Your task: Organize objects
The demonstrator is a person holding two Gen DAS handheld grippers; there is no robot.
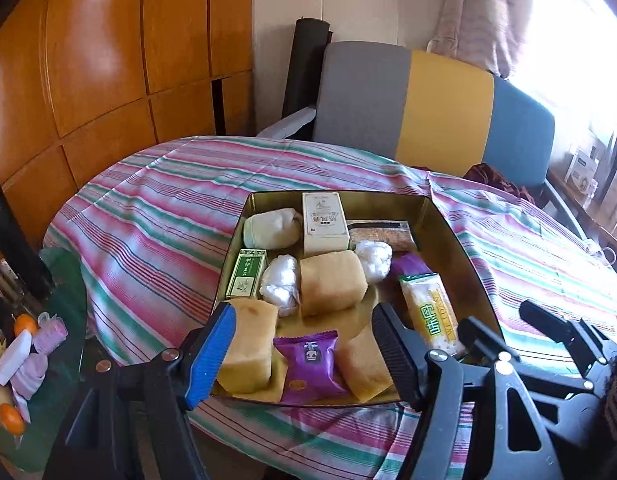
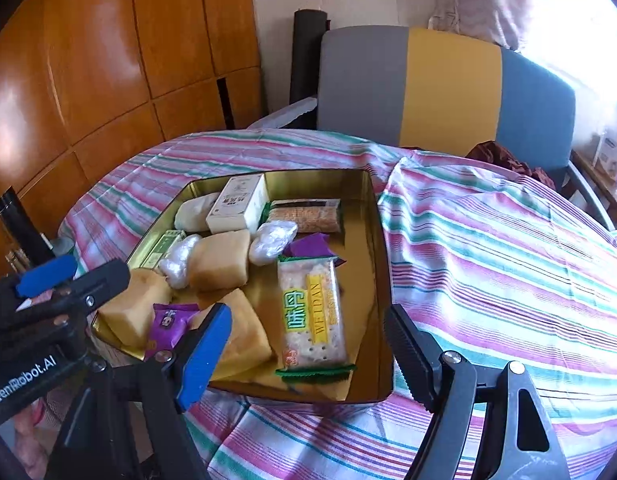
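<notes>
Left gripper (image 1: 300,356) and right gripper (image 2: 308,354) both with jaws spread, empty, above the near edge of the striped-cloth counter (image 2: 508,240). Beyond, toward the counter's middle, a gold rectangular metal tin (image 1: 456,240) holding a purple foil snack packet (image 1: 308,364), tan wrapped cakes (image 1: 332,282), a clear cracker pack with yellow-green label (image 2: 312,320), and farthest, a white upright carton (image 1: 323,222).
</notes>
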